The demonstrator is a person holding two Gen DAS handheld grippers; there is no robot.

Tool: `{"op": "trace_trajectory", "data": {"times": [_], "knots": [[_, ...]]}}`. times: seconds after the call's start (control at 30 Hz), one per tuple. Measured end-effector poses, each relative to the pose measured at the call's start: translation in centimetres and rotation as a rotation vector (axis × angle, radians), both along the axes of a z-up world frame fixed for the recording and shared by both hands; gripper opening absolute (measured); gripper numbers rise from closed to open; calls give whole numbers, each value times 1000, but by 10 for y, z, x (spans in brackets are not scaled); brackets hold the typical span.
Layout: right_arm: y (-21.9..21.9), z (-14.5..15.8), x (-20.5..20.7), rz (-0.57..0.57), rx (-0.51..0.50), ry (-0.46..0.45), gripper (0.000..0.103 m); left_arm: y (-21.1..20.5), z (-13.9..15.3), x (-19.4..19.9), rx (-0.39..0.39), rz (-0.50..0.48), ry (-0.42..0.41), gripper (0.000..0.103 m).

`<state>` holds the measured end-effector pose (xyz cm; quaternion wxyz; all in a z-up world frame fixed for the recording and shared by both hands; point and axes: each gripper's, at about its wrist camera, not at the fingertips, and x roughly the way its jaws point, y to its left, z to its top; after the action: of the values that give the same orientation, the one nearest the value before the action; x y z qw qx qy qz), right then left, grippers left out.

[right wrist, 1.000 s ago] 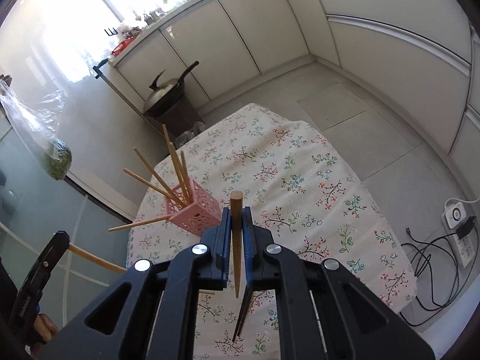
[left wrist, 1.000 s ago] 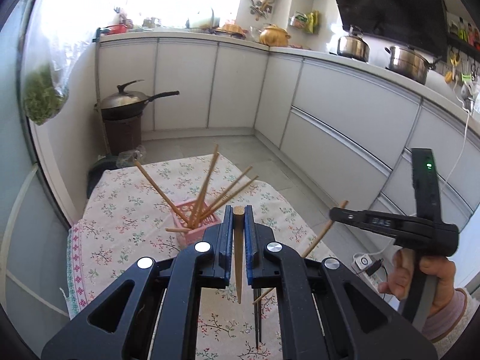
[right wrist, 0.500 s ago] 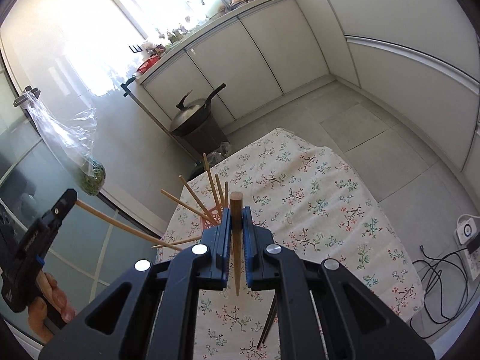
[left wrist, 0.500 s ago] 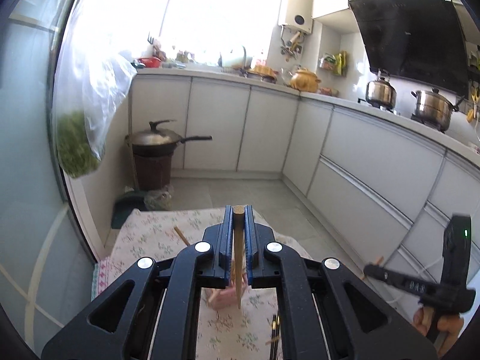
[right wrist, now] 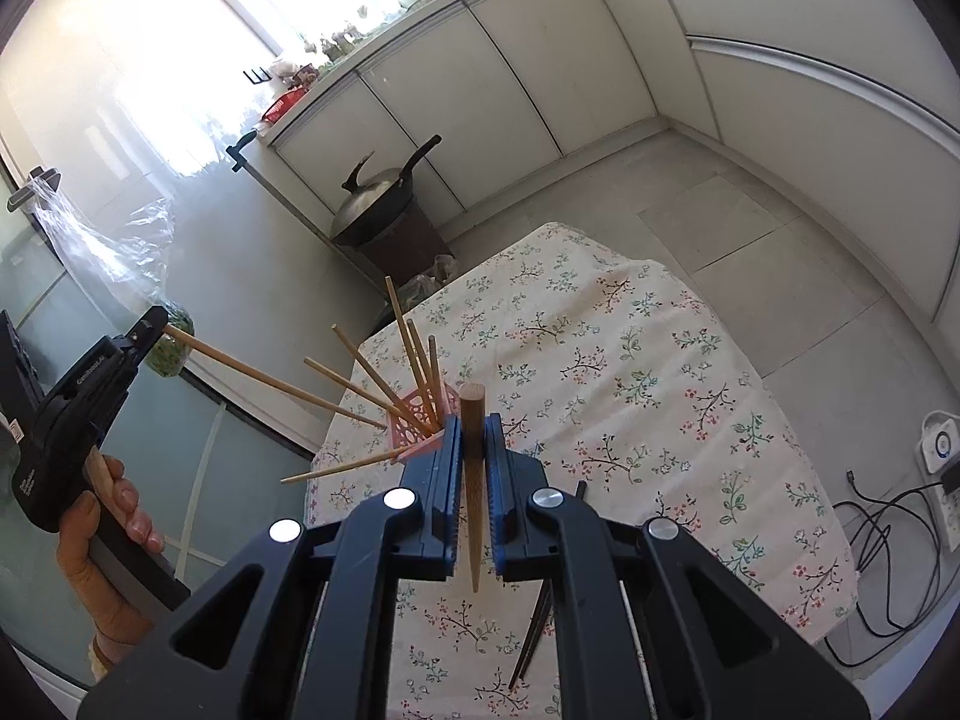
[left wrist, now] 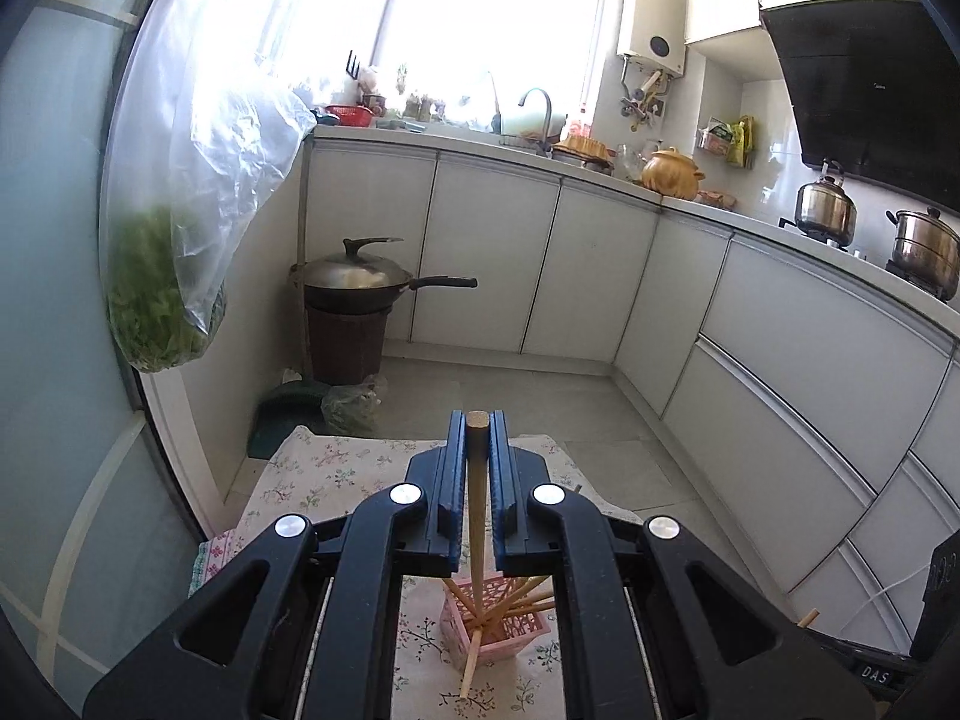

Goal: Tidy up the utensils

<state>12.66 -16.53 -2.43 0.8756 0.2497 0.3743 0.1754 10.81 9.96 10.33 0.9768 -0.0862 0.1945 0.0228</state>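
The left gripper has its fingers pinching a light wooden chopstick, which runs between the pads with its blunt end up at the fingertips and its thin end reaching down toward the floral tablecloth. Seen from the right wrist camera, this same gripper is held off the left edge of the worktop by a hand, the chopstick slanting from it toward the pink holder.

The pink holder, a perforated square basket, stands on the cloth near the left side of the worktop. Several light chopsticks fan out of it at different angles; one pokes out low through its side.

The right gripper has its fingers pressed onto a darker brown chopstick, blunt end up, point hanging below the pads. It hovers just beside the holder.

A pair of black chopsticks lies on the cloth beneath the right gripper, partly hidden, so they may be more than two.

A lidded wok sits on a brown stand on the floor beyond the worktop.
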Motion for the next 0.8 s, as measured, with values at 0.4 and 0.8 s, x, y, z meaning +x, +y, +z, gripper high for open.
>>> {"op": "trace_trajectory", "data": {"times": [0.4,0.8], "knots": [[1,-1,1,2,3,9,8,10,-16,11,-36,7,23,29],[4,2,-2,2,8,-3,8,25,-5,-23,-51,37,-27,45]]}}
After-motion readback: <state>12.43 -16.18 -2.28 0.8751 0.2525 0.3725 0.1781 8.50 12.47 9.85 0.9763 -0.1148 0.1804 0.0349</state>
